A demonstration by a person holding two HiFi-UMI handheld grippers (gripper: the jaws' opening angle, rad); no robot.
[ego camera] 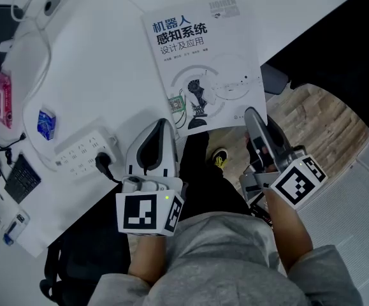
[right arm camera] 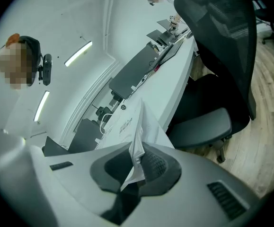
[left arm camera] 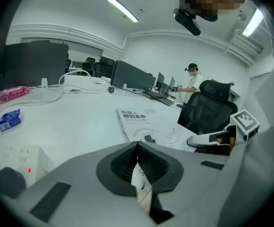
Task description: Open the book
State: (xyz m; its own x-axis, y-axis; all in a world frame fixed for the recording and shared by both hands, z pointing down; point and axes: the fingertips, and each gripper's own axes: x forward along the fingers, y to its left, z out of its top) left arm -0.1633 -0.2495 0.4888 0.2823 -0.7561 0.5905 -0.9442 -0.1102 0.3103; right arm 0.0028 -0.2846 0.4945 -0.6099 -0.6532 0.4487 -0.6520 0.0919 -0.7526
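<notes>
As the left claw (ego camera: 165, 125) and right claw (ego camera: 254, 115) each clench a near corner of the book (ego camera: 203, 62), which lies shut overhanging the worktop's (ego camera: 101, 62) near edge, gripping seems done. Next, the right should lift its corner up and leftward while the left anchors the rest.

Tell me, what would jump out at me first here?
A white book lies at the near edge of a white table. Two grey grippers are clamped on its near edge: the left gripper at one corner and the right gripper near the other. A power strip sits left of the book.
</notes>
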